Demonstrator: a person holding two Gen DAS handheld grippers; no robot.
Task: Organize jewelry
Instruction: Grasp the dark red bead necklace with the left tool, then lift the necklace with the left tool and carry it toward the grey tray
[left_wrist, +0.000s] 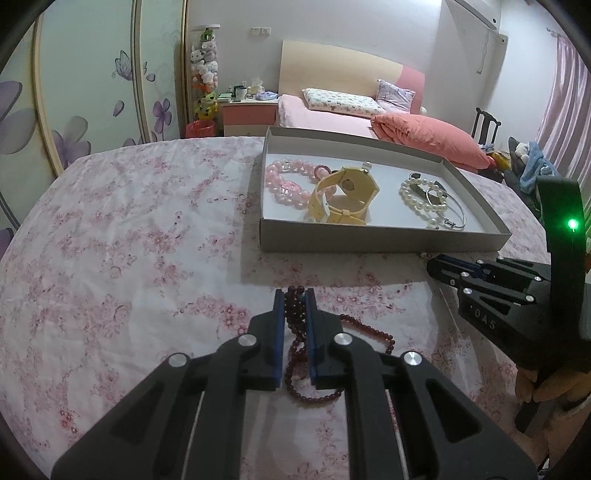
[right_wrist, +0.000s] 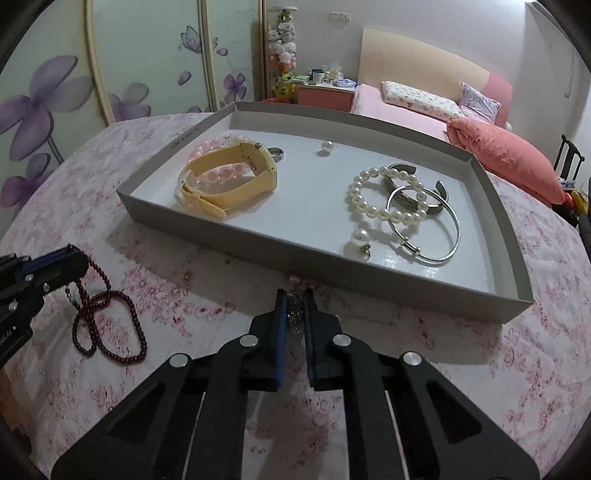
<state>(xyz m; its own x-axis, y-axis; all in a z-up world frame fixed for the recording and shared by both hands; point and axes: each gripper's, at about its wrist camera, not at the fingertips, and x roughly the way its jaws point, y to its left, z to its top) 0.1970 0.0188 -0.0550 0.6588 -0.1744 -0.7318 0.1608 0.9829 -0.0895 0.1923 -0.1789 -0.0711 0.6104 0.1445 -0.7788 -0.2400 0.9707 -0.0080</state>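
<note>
The left claw (left_wrist: 294, 295) is closed on a dark red bead necklace (right_wrist: 107, 325); the rest of it lies on the flowered surface (left_wrist: 129, 240). The right claw (right_wrist: 294, 295) grips a small silver chain (right_wrist: 294, 314) just before the box (right_wrist: 258, 247). Inside the box lie a yellow watch (right_wrist: 229, 177), pink beads (left_wrist: 284, 181), a pearl bracelet (right_wrist: 384, 195) and silver bangles (right_wrist: 436, 229). A bed (left_wrist: 332, 118) stands behind.

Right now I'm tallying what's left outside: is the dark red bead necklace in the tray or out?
Out. The dark red bead necklace lies on the floral cloth before the tray, pinched by the left claw.
</note>
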